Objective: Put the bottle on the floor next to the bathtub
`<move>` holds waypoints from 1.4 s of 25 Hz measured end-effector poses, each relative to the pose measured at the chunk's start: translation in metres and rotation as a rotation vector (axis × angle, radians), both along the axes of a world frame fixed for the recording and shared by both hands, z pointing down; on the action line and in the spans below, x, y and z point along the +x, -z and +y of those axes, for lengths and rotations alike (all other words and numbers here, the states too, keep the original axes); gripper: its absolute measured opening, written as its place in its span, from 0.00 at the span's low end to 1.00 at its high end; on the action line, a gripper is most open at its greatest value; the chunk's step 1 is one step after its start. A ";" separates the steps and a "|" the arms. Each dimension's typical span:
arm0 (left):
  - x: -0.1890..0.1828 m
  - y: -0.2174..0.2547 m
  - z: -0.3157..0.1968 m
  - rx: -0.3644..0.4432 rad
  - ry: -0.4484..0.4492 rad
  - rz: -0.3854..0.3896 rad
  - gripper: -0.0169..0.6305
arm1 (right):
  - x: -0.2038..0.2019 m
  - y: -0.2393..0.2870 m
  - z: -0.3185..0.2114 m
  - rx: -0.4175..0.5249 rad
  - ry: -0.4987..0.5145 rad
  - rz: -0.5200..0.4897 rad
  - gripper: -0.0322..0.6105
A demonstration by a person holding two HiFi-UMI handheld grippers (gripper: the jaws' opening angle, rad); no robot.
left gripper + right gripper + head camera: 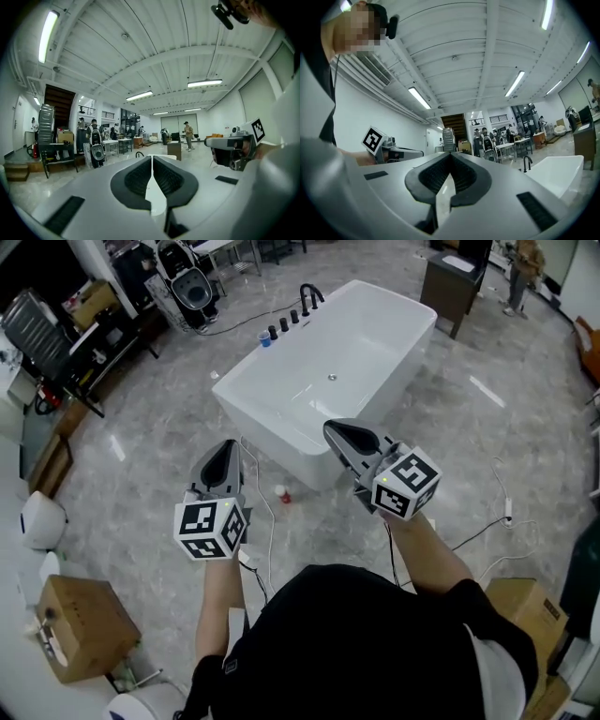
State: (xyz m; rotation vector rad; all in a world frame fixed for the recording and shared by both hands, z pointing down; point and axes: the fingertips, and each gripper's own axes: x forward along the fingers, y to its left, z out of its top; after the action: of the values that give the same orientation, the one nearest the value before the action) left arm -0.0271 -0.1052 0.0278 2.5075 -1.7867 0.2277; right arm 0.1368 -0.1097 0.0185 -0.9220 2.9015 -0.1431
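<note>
One bottle (282,493) on floor (169,432) just beside bathtub (274,435) — white, red-tipped.

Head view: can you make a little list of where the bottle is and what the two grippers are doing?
bathtub: white, nothing inside, stands on the grey floor
bottle: small, white and red, on the floor beside the bathtub's near wall
left gripper: jaws together, holding nothing, apart from the bottle
right gripper: jaws together, holding nothing, apart from the bottle
task: the bottle is already down by the bathtub
</note>
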 end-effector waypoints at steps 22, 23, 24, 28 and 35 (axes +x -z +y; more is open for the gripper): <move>-0.036 -0.012 0.043 -0.014 0.041 0.045 0.06 | -0.043 -0.026 0.035 -0.028 0.013 0.083 0.09; -0.037 -0.013 0.045 -0.016 0.044 0.047 0.06 | -0.045 -0.027 0.038 -0.029 0.019 0.086 0.09; -0.038 -0.014 0.047 -0.017 0.047 0.049 0.06 | -0.046 -0.028 0.041 -0.031 0.023 0.089 0.09; -0.042 -0.018 0.054 -0.021 0.052 0.055 0.06 | -0.049 -0.032 0.048 -0.030 0.029 0.096 0.09; -0.044 -0.021 0.056 -0.028 0.051 0.059 0.06 | -0.051 -0.032 0.049 -0.039 0.022 0.095 0.09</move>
State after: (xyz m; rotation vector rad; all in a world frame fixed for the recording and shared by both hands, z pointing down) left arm -0.0715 -0.0487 0.0491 2.4195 -1.8100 0.1729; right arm 0.0856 -0.0609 0.0507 -0.9273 3.0075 -0.1631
